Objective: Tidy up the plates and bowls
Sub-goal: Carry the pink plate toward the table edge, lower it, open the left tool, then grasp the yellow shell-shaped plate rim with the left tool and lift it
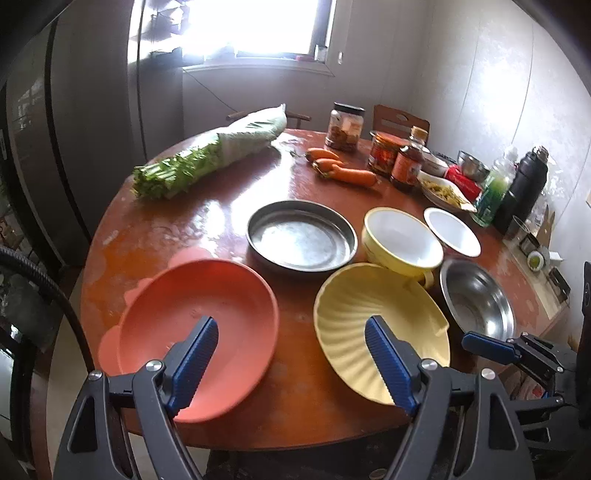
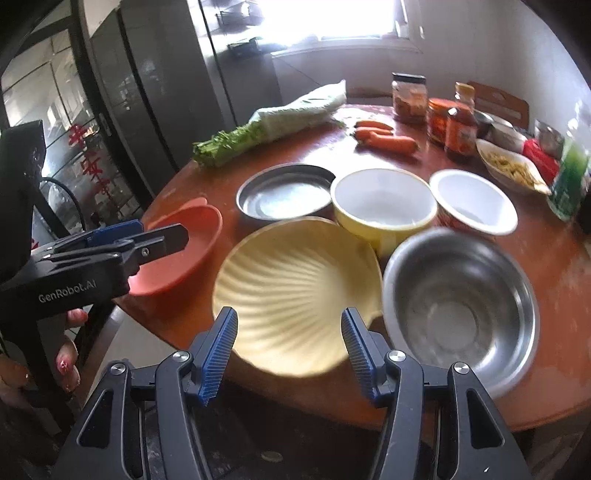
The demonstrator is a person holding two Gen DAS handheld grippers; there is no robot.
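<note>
both tools [image 1: 291,354] [image 2: 290,343] hover open over round reddish table [image 1: 221,218] beside window [image 1: 258,26].

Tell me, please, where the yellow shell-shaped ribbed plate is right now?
The yellow shell-shaped ribbed plate sits at the table's near edge, between the orange plastic dish on its left and the stainless steel bowl on its right.

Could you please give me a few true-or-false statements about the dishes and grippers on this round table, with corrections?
1. The left gripper holds the orange plastic plate. False: its jaws are open, empty.
2. The ribbed pale-yellow shell-shaped plate lies between the orange plate and the deep steel bowl. True.
3. The flat steel pan contains carrots. False: it is empty; the carrots lie on the round wooden table.
4. The right gripper is open. True.
</note>
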